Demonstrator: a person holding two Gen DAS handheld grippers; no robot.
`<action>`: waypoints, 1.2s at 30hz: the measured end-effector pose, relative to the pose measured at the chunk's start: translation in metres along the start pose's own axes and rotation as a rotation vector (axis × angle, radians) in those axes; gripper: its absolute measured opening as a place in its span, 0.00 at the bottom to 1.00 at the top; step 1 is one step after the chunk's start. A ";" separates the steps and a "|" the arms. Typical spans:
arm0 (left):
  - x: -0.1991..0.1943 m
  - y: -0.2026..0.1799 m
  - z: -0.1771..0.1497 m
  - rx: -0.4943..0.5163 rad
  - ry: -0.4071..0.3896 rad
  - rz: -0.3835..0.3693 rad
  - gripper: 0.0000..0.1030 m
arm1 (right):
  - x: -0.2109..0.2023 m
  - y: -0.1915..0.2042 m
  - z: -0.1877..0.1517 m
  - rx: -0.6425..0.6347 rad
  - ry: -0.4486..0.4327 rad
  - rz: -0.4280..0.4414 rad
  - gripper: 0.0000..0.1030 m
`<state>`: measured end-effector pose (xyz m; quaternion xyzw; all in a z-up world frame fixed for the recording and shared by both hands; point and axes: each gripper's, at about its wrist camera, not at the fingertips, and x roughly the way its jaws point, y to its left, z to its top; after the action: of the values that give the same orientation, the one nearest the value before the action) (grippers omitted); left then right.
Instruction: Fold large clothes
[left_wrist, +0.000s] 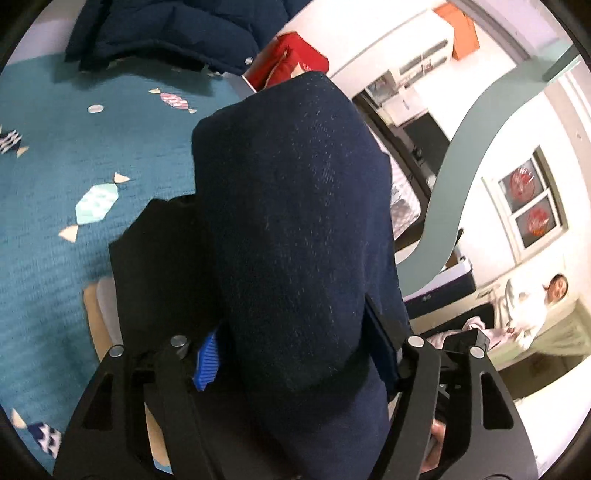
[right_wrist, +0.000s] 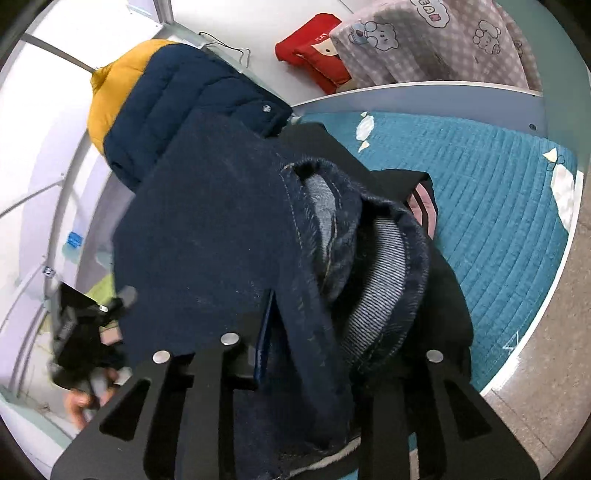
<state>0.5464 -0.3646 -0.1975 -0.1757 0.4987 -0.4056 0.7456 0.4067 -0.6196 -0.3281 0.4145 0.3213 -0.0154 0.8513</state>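
My left gripper (left_wrist: 295, 354) grasps a bulging fold of the dark jeans (left_wrist: 295, 221); my right gripper (right_wrist: 306, 354) grasps them too, and only its view shows the pale inner waistband, above the teal mat (right_wrist: 498, 229), the puffer jacket (right_wrist: 177, 110) beyond.

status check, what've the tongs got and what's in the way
Left tongs: dark jeans between the fingers. Right tongs: same jeans, waistband end. Puffer jacket and black garment lie close on the teal bedspread.

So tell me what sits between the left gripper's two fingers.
In the left wrist view, a thick fold of dark navy denim garment fills the gap between the left gripper's fingers, draping over them and hiding the tips.
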 end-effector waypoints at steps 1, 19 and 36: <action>0.004 0.001 0.003 -0.009 0.006 0.000 0.66 | 0.003 -0.003 0.005 0.004 0.003 0.001 0.25; -0.012 0.039 0.031 -0.061 0.028 0.102 0.90 | -0.067 0.061 -0.015 -0.303 -0.145 -0.307 0.50; -0.042 -0.094 0.039 0.488 -0.083 0.261 0.90 | 0.045 0.076 -0.032 -0.280 0.108 -0.104 0.45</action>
<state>0.5335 -0.3946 -0.0920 0.0583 0.3734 -0.4069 0.8316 0.4477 -0.5365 -0.3151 0.2748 0.3868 0.0078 0.8802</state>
